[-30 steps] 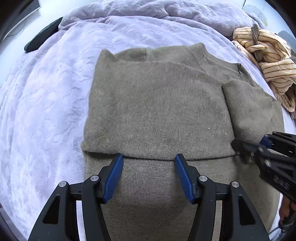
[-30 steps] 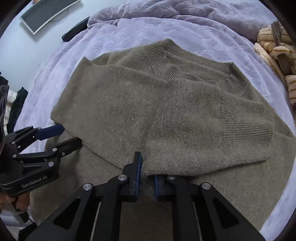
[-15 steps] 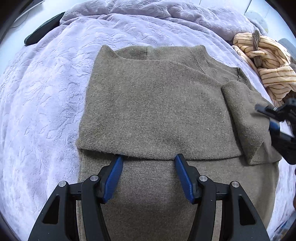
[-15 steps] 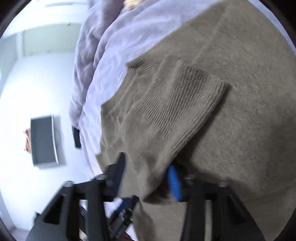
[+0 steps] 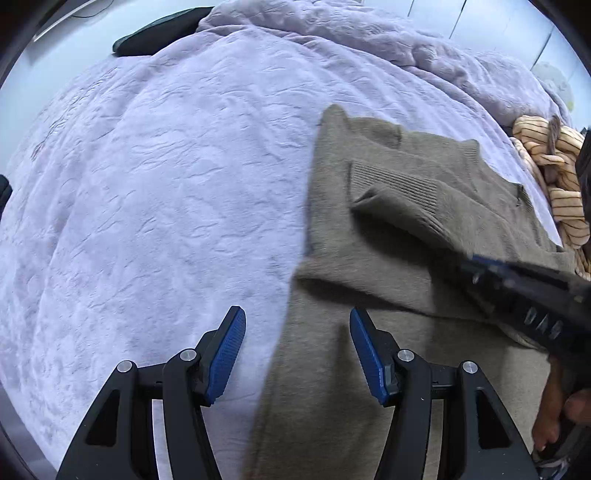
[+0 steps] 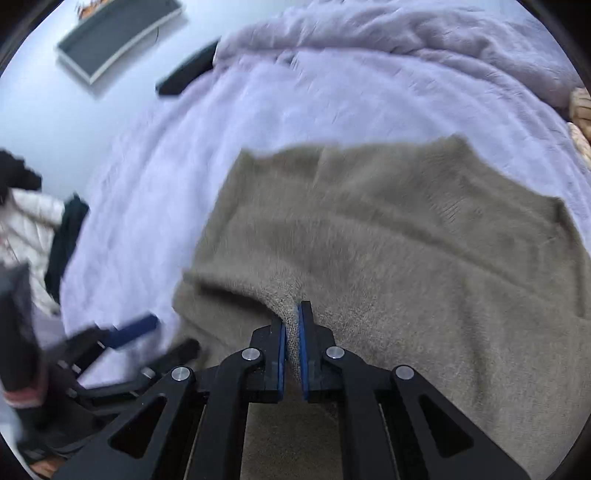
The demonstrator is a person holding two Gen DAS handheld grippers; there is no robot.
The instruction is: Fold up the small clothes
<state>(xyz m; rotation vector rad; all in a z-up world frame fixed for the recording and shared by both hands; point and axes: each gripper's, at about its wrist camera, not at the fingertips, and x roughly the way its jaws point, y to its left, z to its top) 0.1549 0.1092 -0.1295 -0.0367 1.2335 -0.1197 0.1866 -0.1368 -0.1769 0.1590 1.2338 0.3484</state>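
A grey-brown knit sweater [image 5: 388, 236] lies partly folded on a lilac bedspread [image 5: 166, 184]. My left gripper [image 5: 297, 349] is open and empty, hovering over the sweater's left edge. My right gripper [image 6: 291, 332] is shut on a fold of the sweater [image 6: 388, 251] and holds it across the body. The sleeve with its ribbed cuff [image 5: 391, 184] lies folded over the sweater's middle. The right gripper also shows in the left wrist view [image 5: 524, 291], blurred, at the right.
A cream striped garment [image 5: 554, 177] lies bunched at the bed's right edge. A rumpled lilac duvet [image 5: 369, 33] is at the far side. A dark flat object [image 5: 155, 31] lies at the far left edge. Dark and white clothing [image 6: 44, 229] sits beyond the bed's left side.
My right gripper closed on the sweater and carried the sleeve leftwards over the body. My left gripper shifted to the sweater's left edge, still open.
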